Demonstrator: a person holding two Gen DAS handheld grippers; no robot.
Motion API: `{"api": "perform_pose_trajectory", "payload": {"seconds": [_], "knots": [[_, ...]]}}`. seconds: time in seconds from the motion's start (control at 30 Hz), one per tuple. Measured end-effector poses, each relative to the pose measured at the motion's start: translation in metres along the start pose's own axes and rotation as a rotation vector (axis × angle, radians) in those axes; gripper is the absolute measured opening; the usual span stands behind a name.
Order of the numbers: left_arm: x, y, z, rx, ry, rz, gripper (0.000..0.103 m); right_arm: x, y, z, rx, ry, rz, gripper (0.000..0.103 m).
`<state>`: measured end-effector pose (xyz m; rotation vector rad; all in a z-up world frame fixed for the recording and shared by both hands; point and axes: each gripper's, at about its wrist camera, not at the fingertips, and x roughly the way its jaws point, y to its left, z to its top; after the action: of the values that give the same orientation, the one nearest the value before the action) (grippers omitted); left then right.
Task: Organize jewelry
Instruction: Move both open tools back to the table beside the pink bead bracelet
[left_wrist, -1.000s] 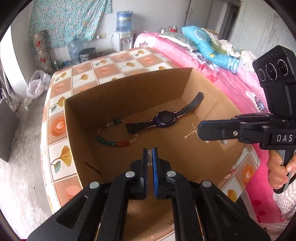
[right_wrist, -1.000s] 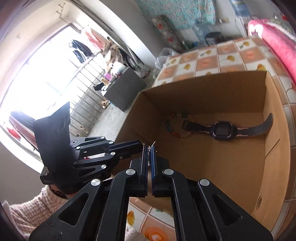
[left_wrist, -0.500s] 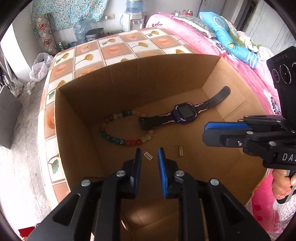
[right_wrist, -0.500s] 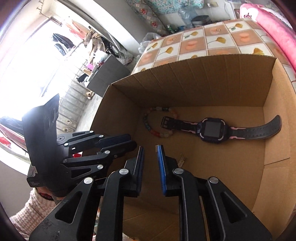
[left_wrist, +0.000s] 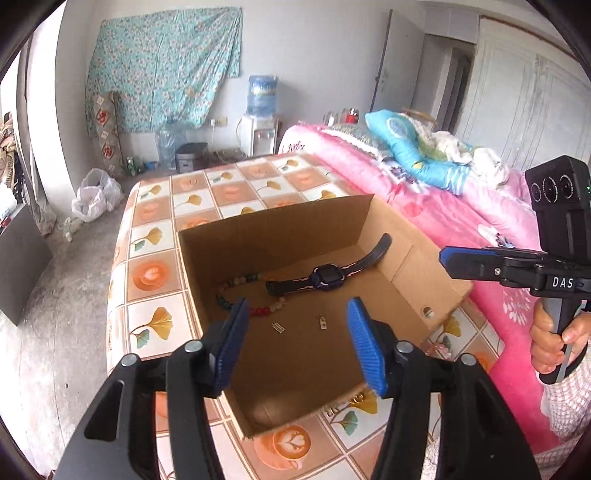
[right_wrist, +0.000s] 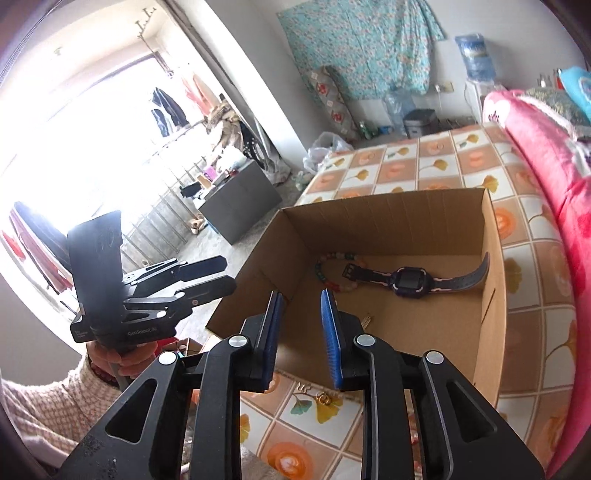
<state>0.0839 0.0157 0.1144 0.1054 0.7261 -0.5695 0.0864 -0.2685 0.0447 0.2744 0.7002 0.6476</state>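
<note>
- Two small earrings (left_wrist: 278, 328) (left_wrist: 322, 322) lie apart on the box floor, low centre of the left view. Neither touches a gripper.
- Behind them, a bead bracelet (left_wrist: 236, 295) curls at centre-left and a watch (left_wrist: 325, 275) lies across the middle, its strap end climbing the far-right wall.
- The box (left_wrist: 277, 225) sits on a tiled cloth (left_wrist: 155, 273), with a pink bed along its right.
- Left gripper (left_wrist: 295, 343): jaws opening, wide, nothing between them; it hangs over the near rim.
- Right gripper (right_wrist: 301, 332): jaws opening, narrower, nothing held; it hangs at the near-left corner of the box in its own view.
- Step, as I judge it: the drop of the earrings into the box looks done, and both grippers are clear.
- Next move probably calls for more pieces: a gold ring (right_wrist: 325, 398) and something small beside it lie on the cloth just outside the near wall, low centre of the right view. That needs a low, narrow pinch on a tiny thing.
- Edges: the near wall stands between the grippers and the box floor, so any reach in must clear the rim.
- Room: open above the box; the grippers are near each other, so watch for crossing.
</note>
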Motion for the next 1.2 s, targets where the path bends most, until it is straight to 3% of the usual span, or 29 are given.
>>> {"api": "perform_pose_trajectory", "payload": {"seconds": [0.17,0.3,0.43,0.6,0.7,0.8,0.93,1.2], "knots": [[-0.028,-0.016,-0.046,0.005,-0.021,-0.043,0.080,-0.012,0.021,-0.052,-0.060,-0.012,-0.076,0.051],[-0.012,-0.025,-0.087,-0.024,0.080,-0.030,0.085,0.009,0.017,-0.094,0.021,0.079,-0.091,0.052],[0.021,-0.026,-0.122,-0.087,0.191,0.022,0.085,0.038,0.019,-0.125,0.025,0.167,-0.205,0.052],[0.050,-0.028,-0.144,-0.097,0.234,0.087,0.085,0.064,0.017,-0.135,0.026,0.230,-0.292,0.052],[0.064,-0.032,-0.150,-0.051,0.262,0.144,0.086,0.075,0.015,-0.138,0.016,0.256,-0.333,0.054],[0.072,-0.031,-0.152,-0.025,0.269,0.197,0.091,0.083,0.016,-0.138,-0.013,0.248,-0.382,0.061],[0.075,-0.029,-0.154,-0.029,0.270,0.205,0.097,0.091,0.021,-0.138,-0.062,0.240,-0.422,0.069],[0.073,-0.026,-0.156,-0.020,0.249,0.197,0.098,0.103,0.026,-0.145,-0.109,0.268,-0.479,0.095]]}}
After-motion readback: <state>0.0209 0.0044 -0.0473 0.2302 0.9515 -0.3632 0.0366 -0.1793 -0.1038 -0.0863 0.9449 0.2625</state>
